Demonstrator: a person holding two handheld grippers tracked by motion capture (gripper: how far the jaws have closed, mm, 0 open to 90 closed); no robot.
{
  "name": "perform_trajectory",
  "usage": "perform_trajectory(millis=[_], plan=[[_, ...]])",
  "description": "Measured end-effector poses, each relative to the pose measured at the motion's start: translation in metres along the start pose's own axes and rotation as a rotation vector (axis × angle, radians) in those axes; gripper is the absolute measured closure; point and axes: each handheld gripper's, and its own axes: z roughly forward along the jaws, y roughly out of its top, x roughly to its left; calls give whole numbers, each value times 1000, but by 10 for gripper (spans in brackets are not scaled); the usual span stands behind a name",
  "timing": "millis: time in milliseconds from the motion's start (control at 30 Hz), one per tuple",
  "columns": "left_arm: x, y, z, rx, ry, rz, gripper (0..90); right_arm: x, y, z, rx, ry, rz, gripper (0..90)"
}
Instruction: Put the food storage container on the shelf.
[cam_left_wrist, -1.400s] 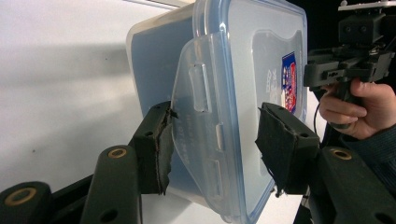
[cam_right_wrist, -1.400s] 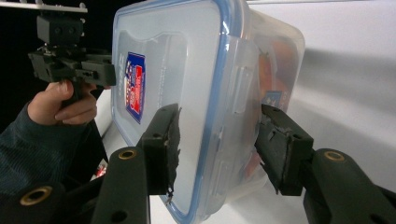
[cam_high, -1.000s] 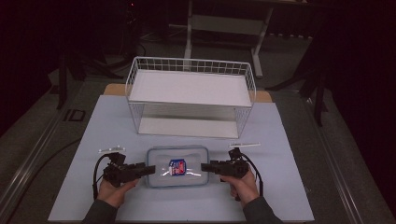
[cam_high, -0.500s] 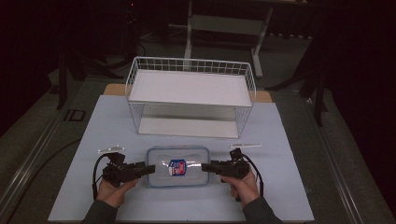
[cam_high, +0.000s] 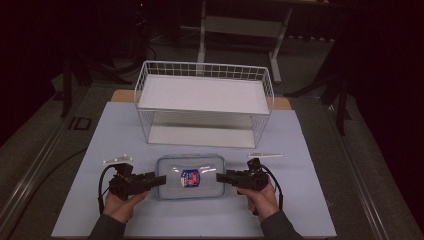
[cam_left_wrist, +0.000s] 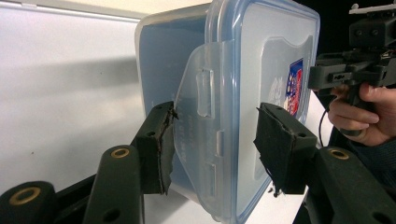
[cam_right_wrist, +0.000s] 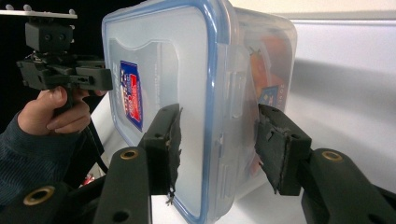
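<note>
While the clear blue-rimmed plastic box (cam_high: 190, 176) lies low centre, each hand-held gripper flanks it. Left hand-held gripper (cam_high: 159, 180) is unclenched around its latch; right hand-held gripper (cam_high: 220, 177) clamps its end.

Container (cam_right_wrist: 196, 93) contents blurred behind frosted wall; label (cam_high: 190, 178) print unreadable

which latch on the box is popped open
the left latch, between the left fingers: it flares away from the box wall, while the right latch lies flat against it.
</note>
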Motion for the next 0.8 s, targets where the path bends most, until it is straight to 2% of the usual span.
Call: perform_trajectory(millis=[167,500,800], plan=[[-5,3,-3,-20,4,32,483,4,2,-3,-23,-2,-29,515],[-10,7,-7,-51,1,67,484,11,6,-8,-56,-5,-72,515],[-14,14,-8,-71,-8,82,485,16,11,-15,-91,-18,-95,514]])
